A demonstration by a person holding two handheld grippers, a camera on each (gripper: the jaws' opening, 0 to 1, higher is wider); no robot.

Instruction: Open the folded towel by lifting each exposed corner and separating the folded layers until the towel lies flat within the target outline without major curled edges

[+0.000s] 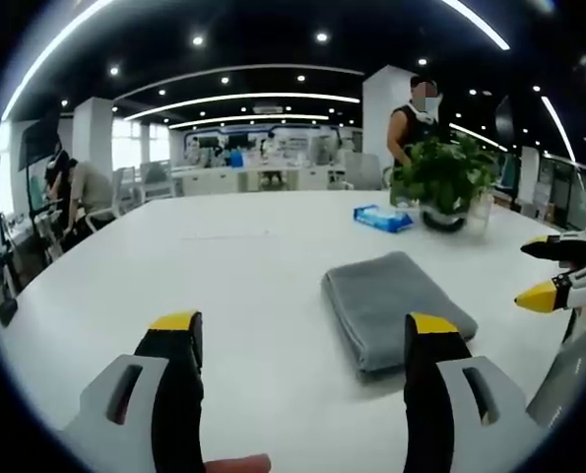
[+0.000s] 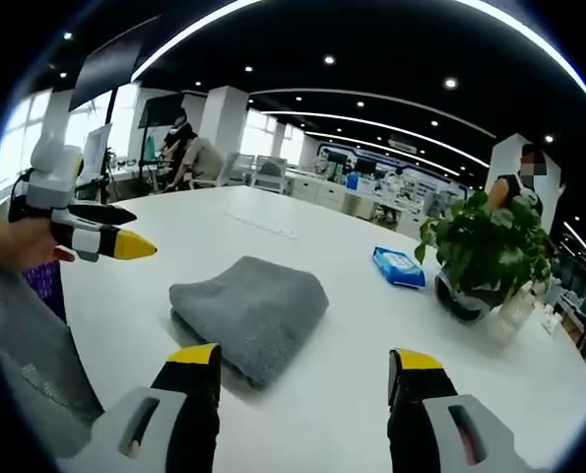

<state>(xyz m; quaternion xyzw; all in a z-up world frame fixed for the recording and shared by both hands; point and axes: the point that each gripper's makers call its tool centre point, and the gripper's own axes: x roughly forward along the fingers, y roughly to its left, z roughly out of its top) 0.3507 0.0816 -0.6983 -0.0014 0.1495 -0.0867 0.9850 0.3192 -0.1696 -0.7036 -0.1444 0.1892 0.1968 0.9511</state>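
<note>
A grey towel lies folded into a thick rectangle on the white table. In the left gripper view my left gripper is open just before its near edge, with the right jaw tip over the towel's near corner. My right gripper comes in from the right, open and a little off the towel's right side. In the right gripper view the towel lies ahead and left of my open right gripper, whose left jaw tip is over its near edge. My left gripper hovers open beyond the towel's left side, held by a hand.
A potted green plant and a blue wipes pack stand on the table behind the towel. One person stands behind the plant and others work at desks far off. Bare tabletop stretches around the towel.
</note>
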